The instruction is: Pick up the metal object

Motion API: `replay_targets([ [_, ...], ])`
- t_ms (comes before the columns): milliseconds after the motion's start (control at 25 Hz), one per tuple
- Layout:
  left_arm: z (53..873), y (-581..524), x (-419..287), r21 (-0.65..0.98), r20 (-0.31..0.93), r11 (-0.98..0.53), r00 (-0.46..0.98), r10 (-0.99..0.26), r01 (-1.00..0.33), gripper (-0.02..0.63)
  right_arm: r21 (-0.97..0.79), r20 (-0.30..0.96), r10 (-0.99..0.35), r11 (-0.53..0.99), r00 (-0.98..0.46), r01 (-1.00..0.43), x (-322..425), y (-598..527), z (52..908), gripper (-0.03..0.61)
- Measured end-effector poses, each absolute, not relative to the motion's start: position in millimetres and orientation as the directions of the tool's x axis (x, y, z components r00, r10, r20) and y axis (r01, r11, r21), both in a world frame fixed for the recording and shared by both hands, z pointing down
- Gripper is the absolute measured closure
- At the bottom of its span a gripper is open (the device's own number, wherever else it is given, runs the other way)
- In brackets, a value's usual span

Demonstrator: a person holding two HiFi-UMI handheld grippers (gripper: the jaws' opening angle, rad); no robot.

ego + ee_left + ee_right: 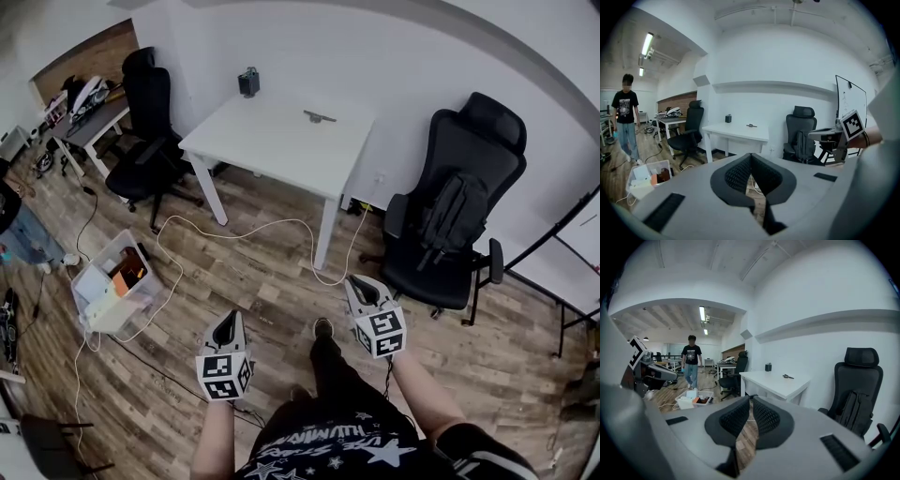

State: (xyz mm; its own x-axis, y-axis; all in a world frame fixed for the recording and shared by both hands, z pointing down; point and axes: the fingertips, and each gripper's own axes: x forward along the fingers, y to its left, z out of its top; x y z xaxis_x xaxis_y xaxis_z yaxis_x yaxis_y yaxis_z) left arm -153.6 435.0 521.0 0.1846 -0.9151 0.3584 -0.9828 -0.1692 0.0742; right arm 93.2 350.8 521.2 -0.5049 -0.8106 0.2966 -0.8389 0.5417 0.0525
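Observation:
A small metal object (320,116) lies on the white table (281,150) by the wall, far ahead of both grippers. It also shows in the left gripper view as the metal object (751,125) and in the right gripper view as the metal object (788,377). My left gripper (225,329) is held low over the wooden floor, its jaws shut and empty, the tips meeting in the left gripper (751,155). My right gripper (364,292) hovers beside it, jaws shut on nothing in the right gripper (751,399). Both point toward the table.
A black boxy item (248,82) stands at the table's back edge. One black office chair (455,220) stands right of the table, another chair (145,131) left of it. A white cable (234,232) and a plastic bin (111,281) lie on the floor. A person (626,119) walks at the far left.

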Motion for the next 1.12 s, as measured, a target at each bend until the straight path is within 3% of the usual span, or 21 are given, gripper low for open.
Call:
replay_targets([
  [480, 538, 343, -168, 0.08, 0.399, -0.136, 0.157, -0.904, -0.987, 0.595, 0.004, 0.314, -0.806, 0.53, -0.502, -0.848, 81, 240, 543, 0.522],
  [800, 535, 220, -174, 0.088, 0.406, -0.119, 0.145, -0.902, -0.989, 0.595, 0.028, 0.315, -0.83, 0.492, -0.46, -0.87, 77, 110, 544, 0.52],
  [1120, 520, 82, -137, 0.075, 0.394, -0.17, 0.186, -0.9, -0.982, 0.595, -0.037, 0.283, -0.827, 0.497, -0.486, -0.867, 104, -14, 532, 0.522],
])
